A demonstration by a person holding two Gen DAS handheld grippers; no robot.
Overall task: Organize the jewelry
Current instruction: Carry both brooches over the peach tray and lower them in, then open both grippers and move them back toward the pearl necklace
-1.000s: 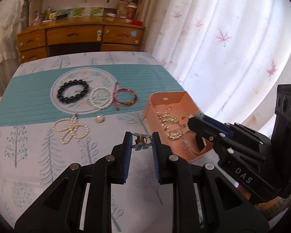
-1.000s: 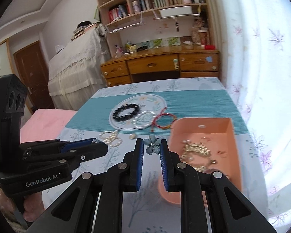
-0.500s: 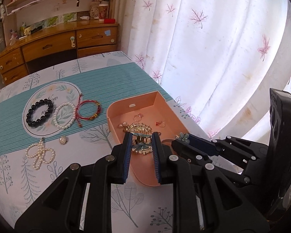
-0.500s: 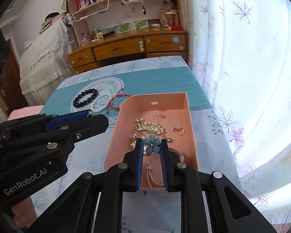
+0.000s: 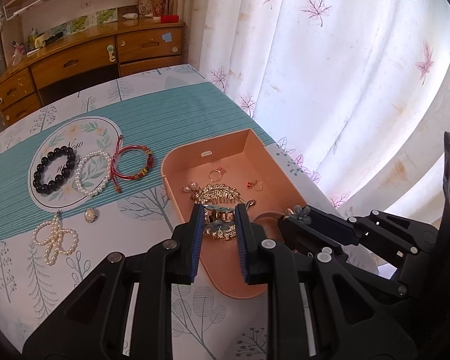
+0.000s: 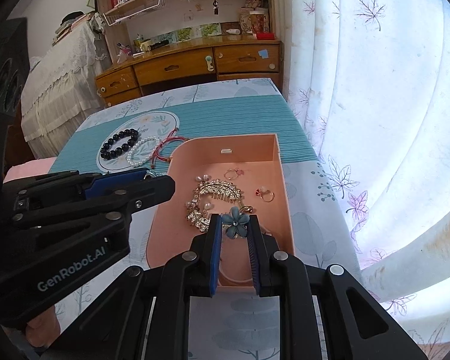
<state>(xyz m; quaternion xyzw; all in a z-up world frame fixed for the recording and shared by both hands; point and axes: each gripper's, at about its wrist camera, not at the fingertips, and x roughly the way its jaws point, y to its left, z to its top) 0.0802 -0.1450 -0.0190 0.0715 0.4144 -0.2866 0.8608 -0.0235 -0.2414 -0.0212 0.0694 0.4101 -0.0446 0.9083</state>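
The pink tray (image 5: 285,177) sits on the desk (image 5: 195,102), on its leaf-printed cloth, and serves as the landmark here. The left hand-held gripper (image 5: 219,225) hovers over the tray's near-left part, its blue-padded fingers (image 5: 196,240) clenched on a teal and gold hair clip (image 5: 220,225), which is pinched between the tips above the tray floor. The right hand-held gripper (image 6: 234,225) hangs over the tray's near end, grasping a blue flower clip (image 6: 234,224) at its fingertips; in the left wrist view that flower (image 5: 300,212) shows at the tip of the right tool, just above the tray's near-right rim.

Inside the tray, a gold leaf-shaped hair comb (image 6: 217,190) lies near the middle, just beyond both held pieces. Farther in lie a small ring (image 6: 232,174) toward the far wall and a red-stoned ring (image 6: 265,194) toward the right wall. A pearl earring (image 5: 190,186) rests beside the comb's left end.

Left of the tray, on the teal striped band of the cloth, lie a black bead bracelet (image 5: 55,169), a pearl bracelet (image 5: 93,174) and a red cord bracelet (image 5: 132,166) in a row, the red one nearest the tray. Nearer than these, and also left of the tray, lie a looped pearl strand (image 5: 55,240) and a small oval pendant (image 5: 90,214).
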